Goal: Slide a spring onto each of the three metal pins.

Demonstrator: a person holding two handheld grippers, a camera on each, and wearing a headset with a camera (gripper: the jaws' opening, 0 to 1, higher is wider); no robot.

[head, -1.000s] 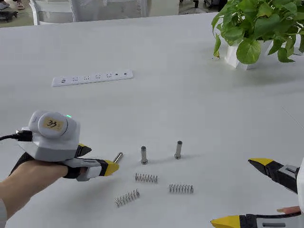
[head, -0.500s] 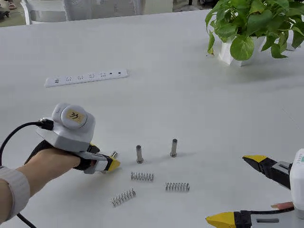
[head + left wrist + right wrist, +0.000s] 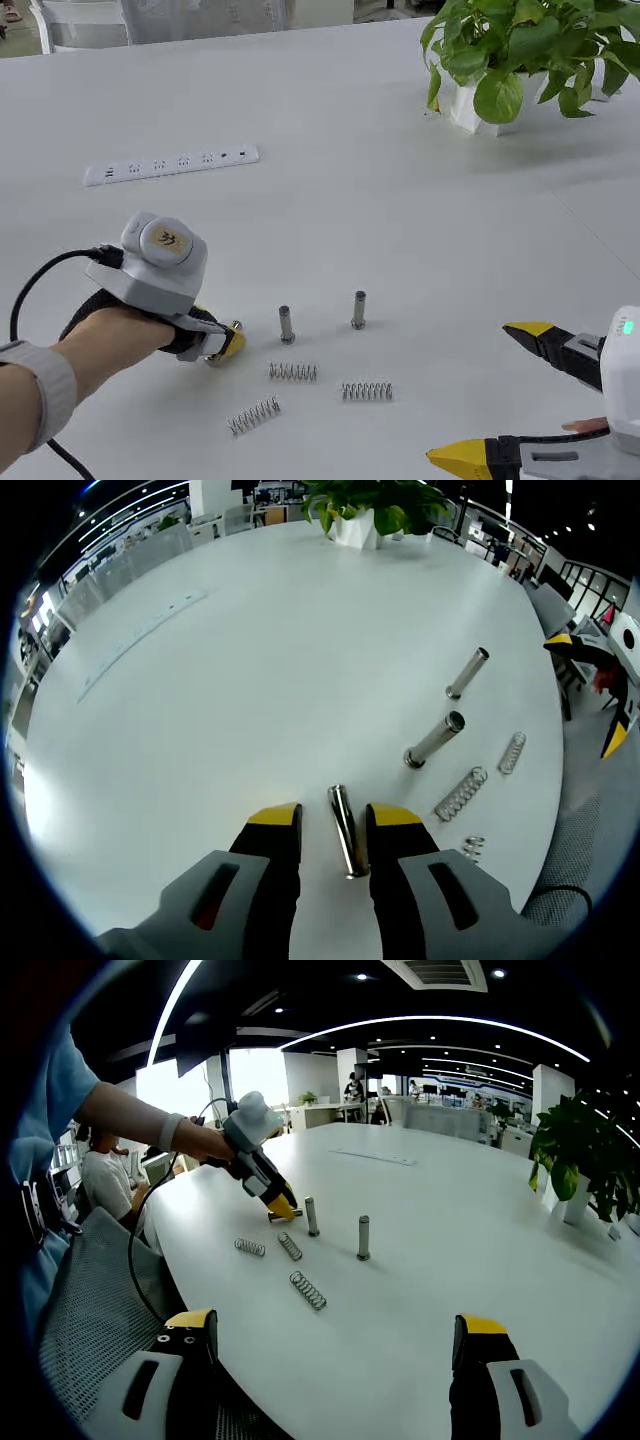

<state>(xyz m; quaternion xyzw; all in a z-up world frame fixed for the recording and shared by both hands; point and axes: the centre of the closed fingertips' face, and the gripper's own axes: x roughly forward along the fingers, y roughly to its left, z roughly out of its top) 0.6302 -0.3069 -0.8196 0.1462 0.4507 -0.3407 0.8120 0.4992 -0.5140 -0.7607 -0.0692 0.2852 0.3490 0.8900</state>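
My left gripper (image 3: 228, 345) is shut on a metal pin (image 3: 236, 326), low over the white table at the left; in the left gripper view the pin (image 3: 345, 830) lies between the yellow fingertips. Two more pins (image 3: 286, 325) (image 3: 358, 310) stand upright just to its right. Three springs (image 3: 292, 372) (image 3: 366, 391) (image 3: 252, 415) lie flat in front of them. My right gripper (image 3: 487, 395) is wide open at the lower right, apart from everything, and its own view has the pins (image 3: 311, 1216) (image 3: 363, 1237) and springs (image 3: 308, 1290) ahead of it.
A white power strip (image 3: 170, 165) lies at the back left. A potted plant (image 3: 510, 50) stands at the back right. A black cable (image 3: 40, 280) trails from the left gripper. Bare table (image 3: 400, 220) stretches behind the pins.
The left gripper has swung the held pin from a slant pointing right to nearly upright, close beside the standing pins. The right gripper stays open.
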